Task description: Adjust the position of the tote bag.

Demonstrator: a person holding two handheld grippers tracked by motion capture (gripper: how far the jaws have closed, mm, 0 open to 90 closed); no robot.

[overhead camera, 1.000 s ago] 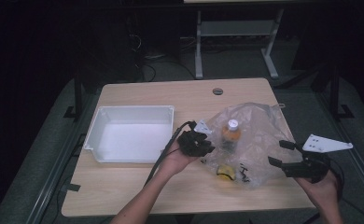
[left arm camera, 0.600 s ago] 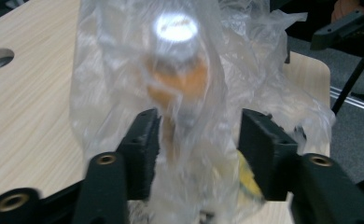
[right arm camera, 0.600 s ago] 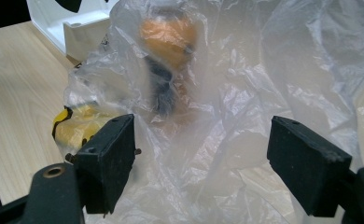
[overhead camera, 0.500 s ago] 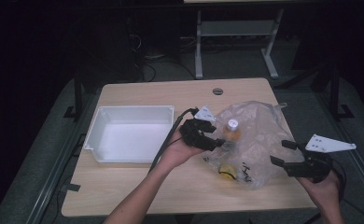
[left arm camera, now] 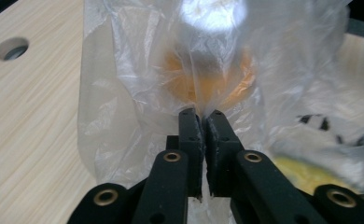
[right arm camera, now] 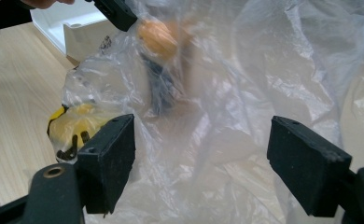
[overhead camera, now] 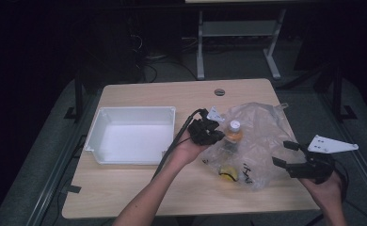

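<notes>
The table [overhead camera: 139,188] carries a white tray [overhead camera: 132,134] at my left and a clear plastic bag [overhead camera: 261,136] at my right, lying crumpled with an orange-filled bottle [overhead camera: 233,132] and a yellow thing [overhead camera: 228,173] inside. My left forearm reaches forward across the table, and my left gripper [overhead camera: 215,134] meets the bag's near edge beside the bottle; its jaws have just been closing and now pinch a fold of the plastic. My right gripper [overhead camera: 281,154] rests low at the bag's right side, jaws spread wide, plastic between them untouched.

Overhead view; two close tool views
</notes>
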